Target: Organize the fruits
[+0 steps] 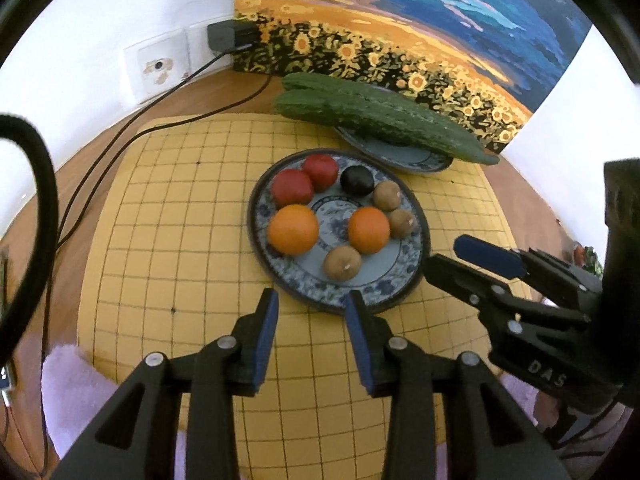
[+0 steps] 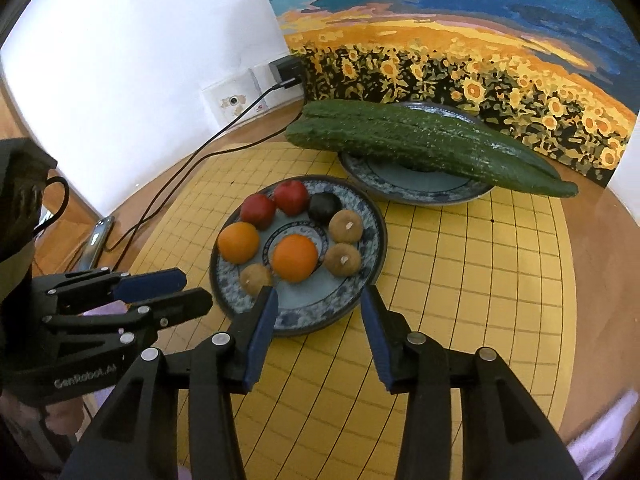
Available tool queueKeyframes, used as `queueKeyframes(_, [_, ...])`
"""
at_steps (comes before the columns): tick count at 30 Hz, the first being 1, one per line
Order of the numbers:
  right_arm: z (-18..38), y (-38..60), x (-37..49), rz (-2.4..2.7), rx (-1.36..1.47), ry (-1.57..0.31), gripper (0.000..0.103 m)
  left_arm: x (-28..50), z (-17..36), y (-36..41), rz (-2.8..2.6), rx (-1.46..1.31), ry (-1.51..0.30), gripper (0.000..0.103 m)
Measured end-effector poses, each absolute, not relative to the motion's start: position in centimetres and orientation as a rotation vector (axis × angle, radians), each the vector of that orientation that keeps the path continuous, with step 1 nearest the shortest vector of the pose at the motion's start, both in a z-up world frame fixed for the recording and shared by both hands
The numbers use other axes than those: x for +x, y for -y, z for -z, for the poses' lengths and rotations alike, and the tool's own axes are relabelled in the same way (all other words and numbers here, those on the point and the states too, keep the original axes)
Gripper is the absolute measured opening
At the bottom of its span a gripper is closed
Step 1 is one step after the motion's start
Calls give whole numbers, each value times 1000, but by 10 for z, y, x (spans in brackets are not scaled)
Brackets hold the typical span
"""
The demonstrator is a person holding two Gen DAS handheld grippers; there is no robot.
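All eight fruits are seen gathered on the patterned plate; both hand-held grippers, left and right, are spread and empty near its rim, so little seems left.

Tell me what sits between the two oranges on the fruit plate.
Nothing: between the left orange and the right orange only the fruit plate shows its bare patterned centre, clearest in the left wrist view.

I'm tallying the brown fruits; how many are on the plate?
3, all on the near plate: one brown fruit at the front, two on the right side. None seems hidden.
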State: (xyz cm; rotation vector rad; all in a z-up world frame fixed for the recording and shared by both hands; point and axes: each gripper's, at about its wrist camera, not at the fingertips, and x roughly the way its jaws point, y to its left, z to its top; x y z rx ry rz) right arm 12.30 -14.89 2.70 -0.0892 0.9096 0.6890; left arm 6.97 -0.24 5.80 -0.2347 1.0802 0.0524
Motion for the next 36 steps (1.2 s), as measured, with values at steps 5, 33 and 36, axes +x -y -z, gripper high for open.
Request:
queueKeyframes(5, [-27, 150, 111, -685, -95, -912, 45, 61, -57, 5, -69, -231, -1091, 38])
queueKeyframes(33, [5, 153, 109, -576, -82, -1053, 56, 68, -25, 10, -128, -214, -1176, 40])
queueKeyframes(36, [6, 152, 109, -577, -84, -1052, 56, 68, -25, 11, -127, -207, -1178, 40])
